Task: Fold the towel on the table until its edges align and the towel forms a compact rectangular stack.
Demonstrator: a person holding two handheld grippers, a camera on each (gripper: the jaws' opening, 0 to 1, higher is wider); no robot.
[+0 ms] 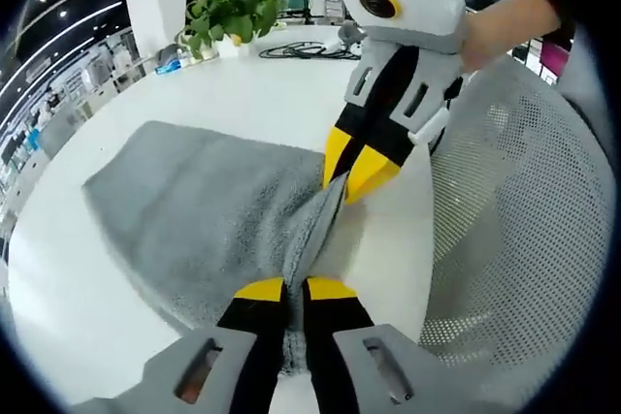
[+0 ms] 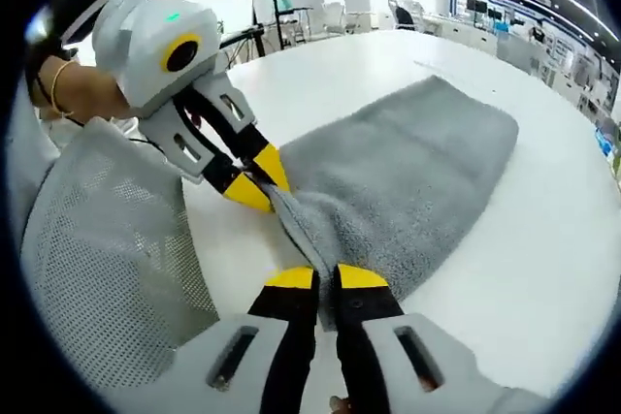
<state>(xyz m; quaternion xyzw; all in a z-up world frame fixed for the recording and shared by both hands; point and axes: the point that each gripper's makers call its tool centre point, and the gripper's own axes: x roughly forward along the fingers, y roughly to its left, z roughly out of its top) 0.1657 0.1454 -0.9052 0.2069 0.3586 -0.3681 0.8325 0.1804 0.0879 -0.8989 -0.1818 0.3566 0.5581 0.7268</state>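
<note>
The round white table lies under and beyond both claws, and it carries the grey terry towel. Most of the towel rests flat on the tabletop ahead of the claws; its near edge is drawn up into a ridge stretched between them.

A grey mesh chair back stands to the right of the left claw and, in the right gripper view, to the left of the right claw.

The left claw, white-bodied with black jaws and yellow tips, is clamped on one end of the towel's raised edge, cloth bunched between its tips. The right claw, of the same make, is likewise closed on the other end of that edge. The two claws sit near each other, apart, with the taut fold linking them.

A green potted plant stands at the table's far edge, well beyond the left claw, with black cables just beside it.
</note>
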